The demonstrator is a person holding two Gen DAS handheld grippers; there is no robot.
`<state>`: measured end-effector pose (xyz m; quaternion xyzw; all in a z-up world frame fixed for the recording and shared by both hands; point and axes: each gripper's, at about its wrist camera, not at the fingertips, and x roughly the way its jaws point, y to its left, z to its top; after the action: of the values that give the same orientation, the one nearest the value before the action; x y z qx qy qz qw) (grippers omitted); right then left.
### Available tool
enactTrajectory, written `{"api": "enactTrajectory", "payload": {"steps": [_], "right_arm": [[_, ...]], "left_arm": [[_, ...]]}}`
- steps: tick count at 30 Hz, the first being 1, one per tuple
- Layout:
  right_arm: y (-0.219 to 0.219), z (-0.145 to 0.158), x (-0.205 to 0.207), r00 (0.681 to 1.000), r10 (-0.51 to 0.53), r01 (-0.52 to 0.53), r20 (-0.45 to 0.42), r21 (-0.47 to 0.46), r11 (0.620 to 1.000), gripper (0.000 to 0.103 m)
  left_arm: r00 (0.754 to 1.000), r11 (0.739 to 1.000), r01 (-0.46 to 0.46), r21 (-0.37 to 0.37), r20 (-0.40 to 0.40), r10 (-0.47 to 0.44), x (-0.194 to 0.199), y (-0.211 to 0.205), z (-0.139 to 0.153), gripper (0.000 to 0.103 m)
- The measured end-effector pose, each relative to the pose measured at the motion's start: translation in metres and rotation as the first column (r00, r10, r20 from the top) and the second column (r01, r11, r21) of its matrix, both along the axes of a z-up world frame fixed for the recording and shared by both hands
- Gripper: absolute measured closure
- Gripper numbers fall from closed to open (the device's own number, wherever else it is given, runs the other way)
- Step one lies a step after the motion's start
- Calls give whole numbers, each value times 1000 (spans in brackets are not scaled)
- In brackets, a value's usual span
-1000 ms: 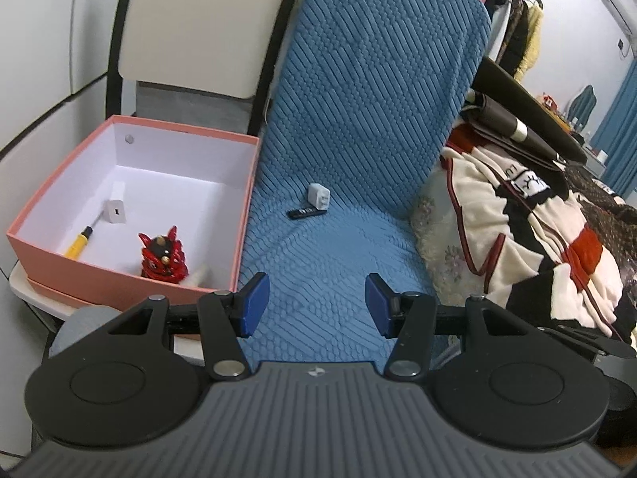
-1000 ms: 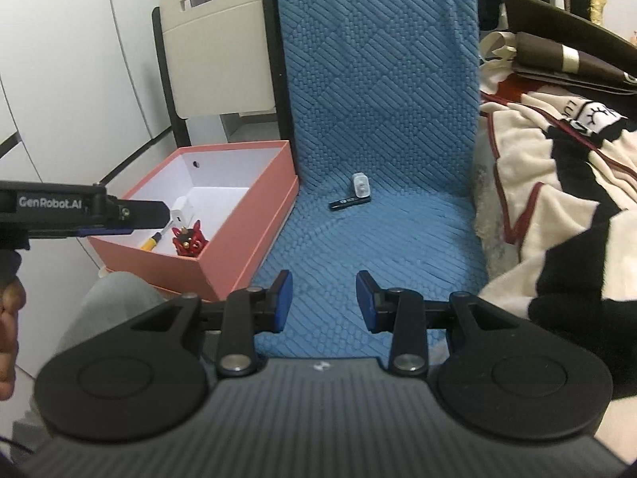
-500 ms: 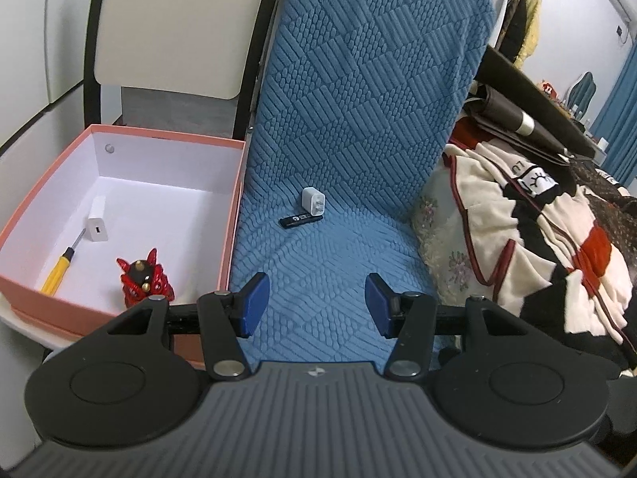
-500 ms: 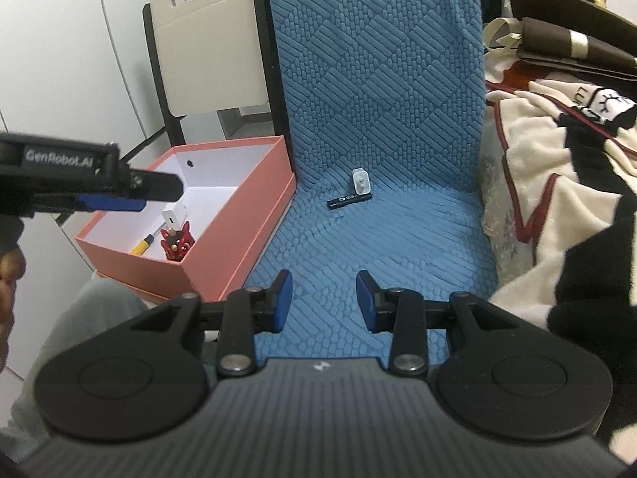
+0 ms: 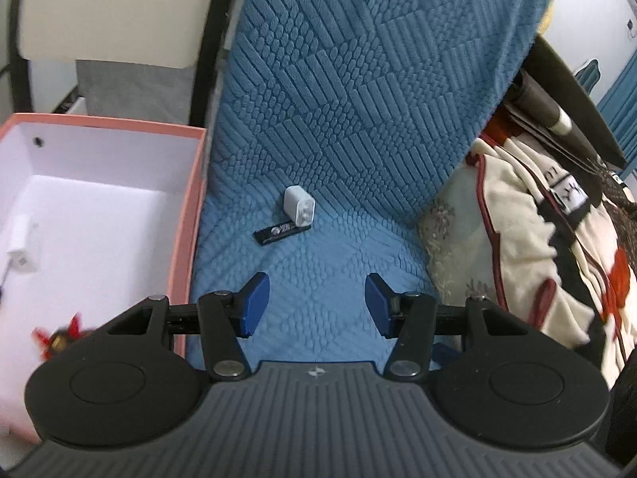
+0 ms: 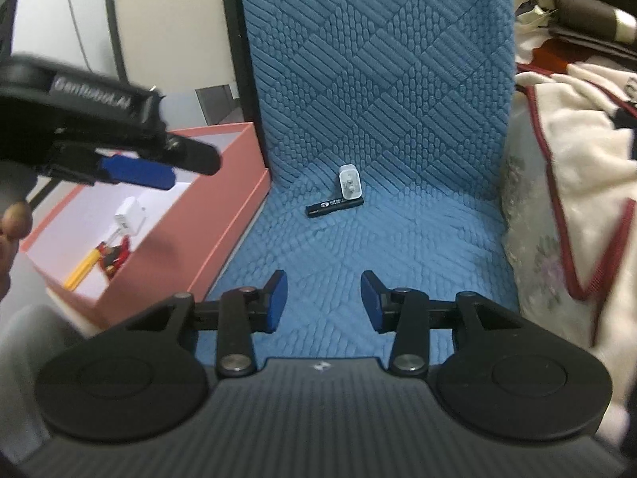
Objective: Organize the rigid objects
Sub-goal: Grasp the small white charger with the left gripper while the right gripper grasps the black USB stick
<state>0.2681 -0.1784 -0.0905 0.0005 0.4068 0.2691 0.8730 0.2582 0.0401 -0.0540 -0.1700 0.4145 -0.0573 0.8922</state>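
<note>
A white charger plug [image 5: 299,208] and a black stick-shaped device [image 5: 281,232] lie together at the back of the blue quilted chair seat [image 5: 318,279]; both also show in the right wrist view, plug [image 6: 349,182] and stick [image 6: 333,206]. A pink box [image 5: 191,215] beside the seat holds a white adapter [image 6: 129,215], a yellow screwdriver [image 6: 81,273] and a red figurine [image 6: 113,257]. My left gripper [image 5: 314,310] is open and empty above the seat's front. My right gripper [image 6: 321,302] is open and empty too, further back.
A folded patterned blanket [image 5: 557,247] piles up right of the seat. A cream chair back [image 5: 107,8] stands behind the box. The left gripper's body [image 6: 99,127] reaches over the box in the right wrist view.
Both grippers have moved forward toward the plug and stick on the seat. The left gripper has swung right, away from the box. Jaws stay open.
</note>
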Motion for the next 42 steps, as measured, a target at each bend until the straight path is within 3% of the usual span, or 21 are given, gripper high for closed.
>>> {"api": "enactTrajectory", "payload": {"steps": [12,15,19,20,22,23,36,42], "right_arm": [[44,-60,97,998,62,-62,-12,-17,998,59],[52,-74,113,998,62,-62,-21,10,998,46],[67,-90,130,997,78,-78,-25,25,997,40],[72,-93,133,996,89,-89,-16,24,996,36],[82,-97,140,995,102,-102,4,22,995,18],[86,-99,143,994,110,-110,8,20,994,17],[122,-131,166,985,174,-174,-5,-87,981,17],[134,-138,164,978,206,-198,37,-157,967,16]], "left_arm": [[993,993,28,-119,-111,-41,147,7,-56,44],[989,994,41,-104,-140,-55,171,3,-72,44],[982,992,81,-96,-165,-96,197,0,-91,44],[980,991,86,-101,-170,-103,202,0,-95,44],[976,990,94,-104,-187,-112,211,1,-103,44],[975,991,94,-98,-193,-112,213,2,-106,44],[959,992,87,-92,-263,-109,249,5,-143,46],[950,991,110,-72,-285,-126,253,-4,-155,56]]}}
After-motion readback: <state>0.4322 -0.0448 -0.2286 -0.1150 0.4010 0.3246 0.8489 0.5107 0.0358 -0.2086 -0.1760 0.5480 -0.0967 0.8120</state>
